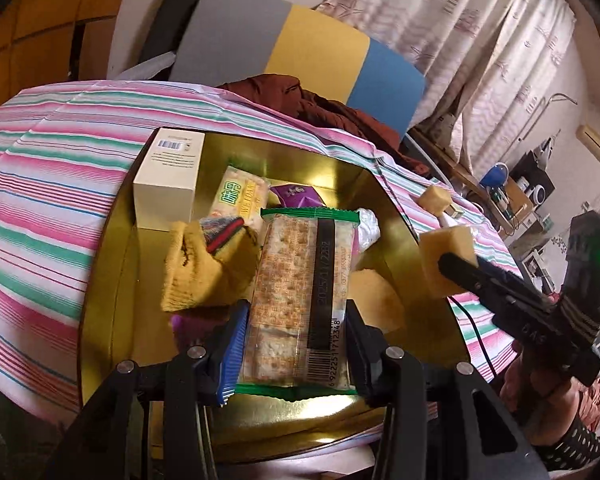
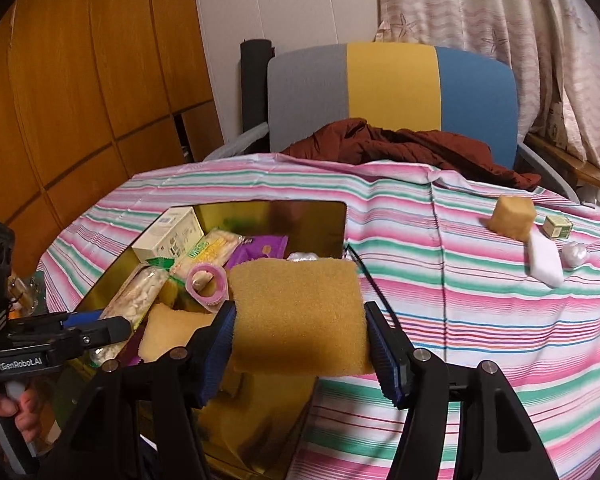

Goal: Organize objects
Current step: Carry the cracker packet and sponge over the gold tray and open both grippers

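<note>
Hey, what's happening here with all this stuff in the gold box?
A person is tidying loose items into a gold box on a striped tablecloth, with a gripper in each hand. The left gripper is clamped on a cracker packet over the box, which already holds a white carton, snacks and a yellow sock. The right gripper holds a yellow sponge at the box's edge. Another sponge cube and small items are on the cloth.

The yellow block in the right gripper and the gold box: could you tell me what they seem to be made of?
Yellow block: probably foam sponge, matte, with a finely pitted open-pore surface. Gold box: apparently metal or foil-lined card, glossy; its inner walls mirror the contents.
</note>
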Action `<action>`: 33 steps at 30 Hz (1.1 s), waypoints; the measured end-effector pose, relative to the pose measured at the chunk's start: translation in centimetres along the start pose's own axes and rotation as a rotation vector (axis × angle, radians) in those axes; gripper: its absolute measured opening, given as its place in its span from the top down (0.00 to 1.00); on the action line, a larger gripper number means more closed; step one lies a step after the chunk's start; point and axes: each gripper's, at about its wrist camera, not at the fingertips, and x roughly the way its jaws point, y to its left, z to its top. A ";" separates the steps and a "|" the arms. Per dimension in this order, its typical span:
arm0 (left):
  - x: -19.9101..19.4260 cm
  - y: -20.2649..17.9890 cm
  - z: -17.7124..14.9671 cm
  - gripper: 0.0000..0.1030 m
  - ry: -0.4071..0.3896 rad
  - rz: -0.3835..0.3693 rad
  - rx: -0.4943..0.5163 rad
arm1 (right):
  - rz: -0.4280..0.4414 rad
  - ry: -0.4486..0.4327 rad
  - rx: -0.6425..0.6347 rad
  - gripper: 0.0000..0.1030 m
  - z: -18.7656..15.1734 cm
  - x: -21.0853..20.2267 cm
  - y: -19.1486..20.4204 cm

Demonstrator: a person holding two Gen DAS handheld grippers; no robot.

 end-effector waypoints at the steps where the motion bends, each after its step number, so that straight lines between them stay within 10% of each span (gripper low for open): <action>1: 0.0 0.0 0.2 0.56 0.000 -0.007 -0.004 | -0.005 0.014 -0.001 0.37 0.0 0.5 0.1; 10: 1.1 -0.4 3.7 0.56 -0.021 -0.005 -0.013 | -0.002 0.007 0.039 0.13 0.0 0.3 0.6; 21: 4.0 -1.4 7.8 0.46 -0.030 0.121 0.021 | 0.031 -0.023 0.126 0.12 -0.2 -0.4 -0.8; 33: 1.7 -0.9 5.3 0.37 -0.053 0.145 -0.022 | 0.052 -0.038 0.160 0.12 -0.3 -0.7 -1.3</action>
